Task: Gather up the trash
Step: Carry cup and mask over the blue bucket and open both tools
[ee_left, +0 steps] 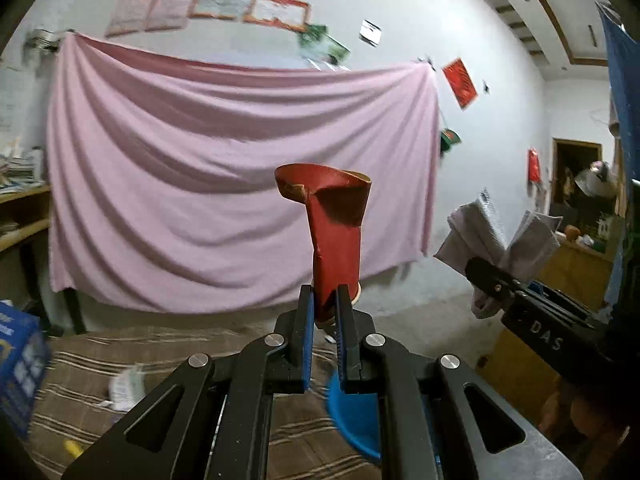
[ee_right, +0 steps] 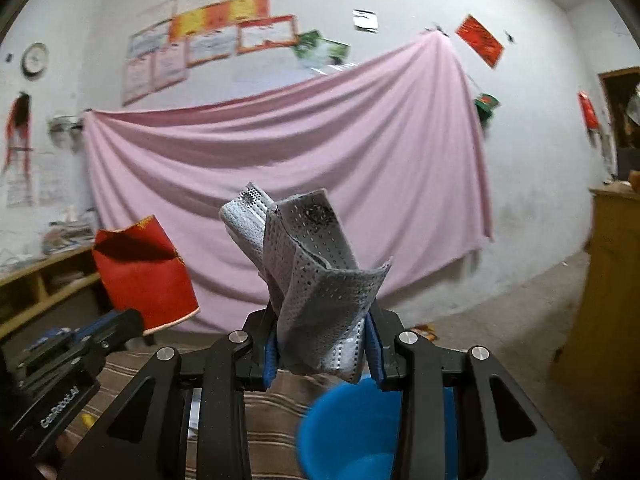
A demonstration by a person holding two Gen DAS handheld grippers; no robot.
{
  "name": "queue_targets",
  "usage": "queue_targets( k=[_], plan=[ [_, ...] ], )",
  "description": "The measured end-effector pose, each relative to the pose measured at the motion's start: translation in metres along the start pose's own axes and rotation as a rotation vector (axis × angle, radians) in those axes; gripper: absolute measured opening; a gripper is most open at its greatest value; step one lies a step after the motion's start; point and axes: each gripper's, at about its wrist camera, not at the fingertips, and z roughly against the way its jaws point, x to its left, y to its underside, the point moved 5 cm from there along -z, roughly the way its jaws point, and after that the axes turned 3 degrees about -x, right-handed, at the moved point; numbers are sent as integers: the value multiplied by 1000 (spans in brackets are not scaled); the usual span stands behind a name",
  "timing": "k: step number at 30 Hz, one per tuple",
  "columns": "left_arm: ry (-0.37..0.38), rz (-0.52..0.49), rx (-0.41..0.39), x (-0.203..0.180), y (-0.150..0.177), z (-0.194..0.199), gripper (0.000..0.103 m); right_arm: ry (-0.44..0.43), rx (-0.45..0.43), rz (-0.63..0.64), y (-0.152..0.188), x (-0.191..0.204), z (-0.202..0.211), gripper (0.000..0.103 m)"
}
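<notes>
1. Trash is held in both grippers, raised in the air above a round blue plastic bucket (ee_right: 352,432).
2. The left gripper (ee_left: 325,312) is clamped tight on a crushed red paper cup (ee_left: 332,236).
3. The right gripper (ee_right: 320,344) pinches a crumpled grey perforated cloth (ee_right: 316,280).
4. Judged step: carrying to the bucket; next, each piece likely needs lowering over its mouth before letting go.

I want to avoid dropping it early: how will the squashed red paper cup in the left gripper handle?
The red paper cup looks thin and probably light: its wall is creased flat between the left gripper. It likely crushes further under pressure, yet holds upright, so it seems stiffer than cloth.
</notes>
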Motion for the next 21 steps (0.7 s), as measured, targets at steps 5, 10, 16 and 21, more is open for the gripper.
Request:
queue_targets(
  k=[5, 10, 16, 21],
  plan=[
    [57, 16, 102, -30, 18, -39, 7, 81, 52, -32, 24, -45, -9, 34],
    [93, -22, 209, -59, 37, -72, 7, 143, 157, -52, 47, -73, -23, 34],
    [106, -9, 306, -64, 62, -87, 7, 179, 236, -57, 66, -88, -30, 34],
    [113, -3, 371, -66, 77, -94, 7, 187, 267, -64, 71, -96, -34, 36]
  ],
)
